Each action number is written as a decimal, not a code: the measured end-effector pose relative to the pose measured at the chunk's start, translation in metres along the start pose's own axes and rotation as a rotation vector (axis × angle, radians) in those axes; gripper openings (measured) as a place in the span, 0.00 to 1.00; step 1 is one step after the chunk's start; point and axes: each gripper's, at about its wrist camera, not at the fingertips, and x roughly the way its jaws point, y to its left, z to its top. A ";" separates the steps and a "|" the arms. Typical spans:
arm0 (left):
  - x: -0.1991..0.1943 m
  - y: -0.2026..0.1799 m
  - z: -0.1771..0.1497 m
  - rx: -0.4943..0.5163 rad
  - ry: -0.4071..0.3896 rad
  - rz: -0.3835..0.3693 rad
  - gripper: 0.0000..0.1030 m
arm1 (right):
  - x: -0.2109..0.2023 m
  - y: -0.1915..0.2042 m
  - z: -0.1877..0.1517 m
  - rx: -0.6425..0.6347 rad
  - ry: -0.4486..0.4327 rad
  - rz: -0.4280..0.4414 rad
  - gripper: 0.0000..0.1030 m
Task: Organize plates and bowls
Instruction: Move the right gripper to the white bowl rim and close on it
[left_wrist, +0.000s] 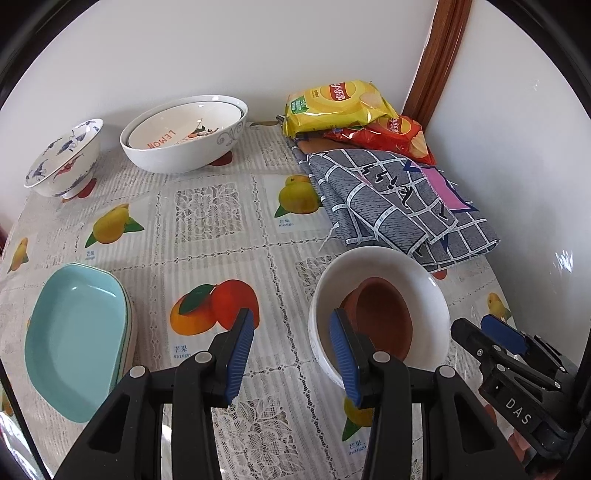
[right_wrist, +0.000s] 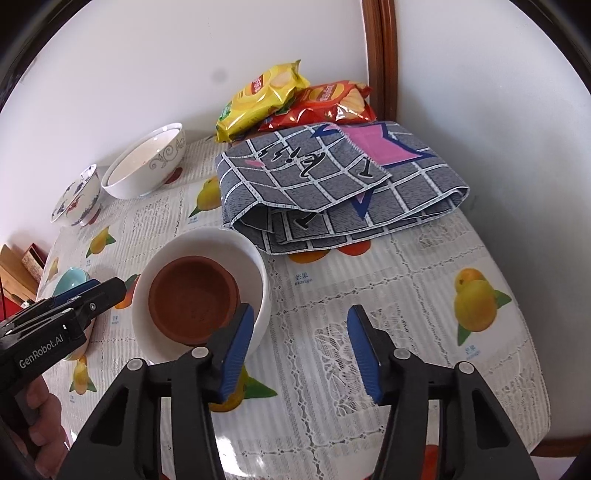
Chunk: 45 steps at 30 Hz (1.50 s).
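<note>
— Looking through the left wrist view first: where do the dishes sit?

— On the bench (left_wrist: 221, 229), under a fruit-print cloth. A white bowl (left_wrist: 380, 266) is at about four o'clock, with a brown clay bowl (left_wrist: 384, 314) resting inside it. A stack of teal dishes (left_wrist: 74, 339) lies at eight o'clock. By the wall at eleven o'clock a large white bowl (left_wrist: 177, 155) holds a bowl lettered LEMON (left_wrist: 166, 136), and a blue-patterned bowl (left_wrist: 62, 158) stands at ten o'clock.

— And the left hand-held gripper (left_wrist: 291, 317)?

— Its jaws stand apart with only tablecloth between them. Its right finger (left_wrist: 343, 354) overlaps the white bowl's near-left rim in the picture; I cannot tell whether it touches.

— The right hand-held gripper (right_wrist: 301, 312)?

— Also parted, with nothing between the pads. In its own view the white bowl is at nine o'clock of the gap, and the left finger (right_wrist: 236, 347) crosses the bowl's near rim.

— So neither grips anything?

— Neither. They flank the white bowl, one on either side.

— Anything else?

— A folded grey checked cloth (left_wrist: 399, 206) just behind the white bowl at two o'clock, and a yellow chip bag (left_wrist: 332, 107) and a red chip bag (left_wrist: 395, 136) beyond it.
</note>
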 end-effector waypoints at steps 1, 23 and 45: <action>0.003 0.000 0.001 0.002 0.004 0.002 0.40 | 0.004 0.000 0.001 0.007 0.006 0.005 0.51; 0.052 -0.004 0.003 0.051 0.106 0.006 0.41 | 0.057 0.011 0.010 0.004 0.111 -0.011 0.42; 0.055 -0.008 0.003 0.020 0.099 -0.091 0.12 | 0.055 0.024 0.008 0.006 0.069 0.034 0.11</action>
